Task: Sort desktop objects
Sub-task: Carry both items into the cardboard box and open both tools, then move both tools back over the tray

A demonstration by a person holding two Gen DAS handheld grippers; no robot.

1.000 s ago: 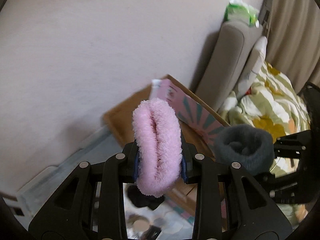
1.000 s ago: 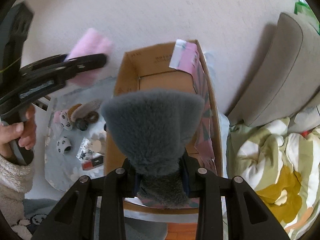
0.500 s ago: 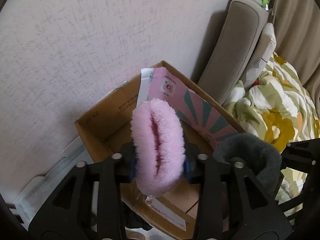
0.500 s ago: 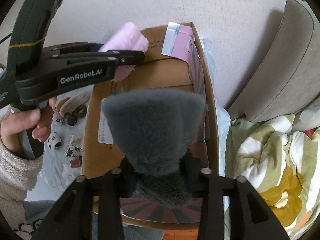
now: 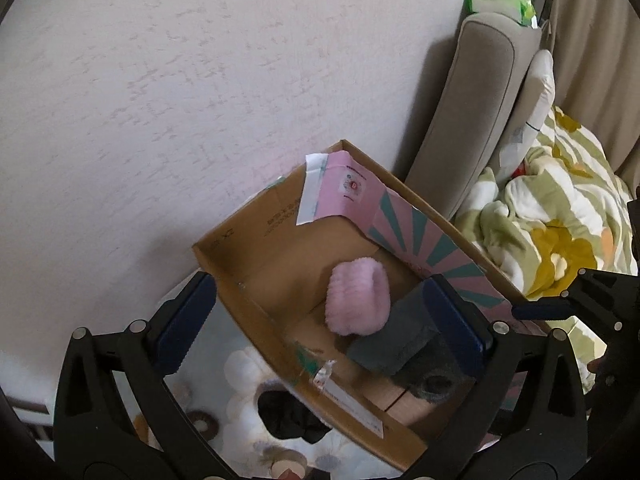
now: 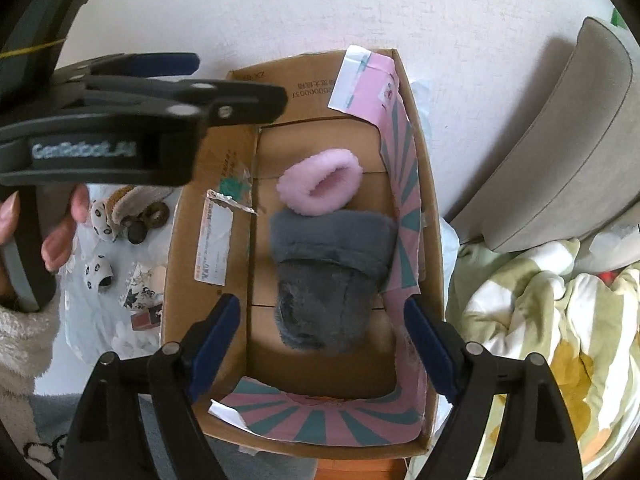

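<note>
Lying in box (image 6: 424,208), slippers (image 6: 320,188) below spread fingers (image 6: 216,324)

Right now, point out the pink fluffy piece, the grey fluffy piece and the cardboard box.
pink fluffy piece (image 6: 320,188), right wrist view, on its upper fuzzy face.
grey fluffy piece (image 6: 324,280), right wrist view, mid-body.
cardboard box (image 6: 208,184), right wrist view, left flap.

Left claw (image 6: 240,80) hides the cardboard box's (image 6: 424,184) corner.

Pink fuzzy slipper (image 6: 320,188), grey slipper (image 6: 324,280), brown box (image 6: 272,312) with pink-teal stripes.
</note>
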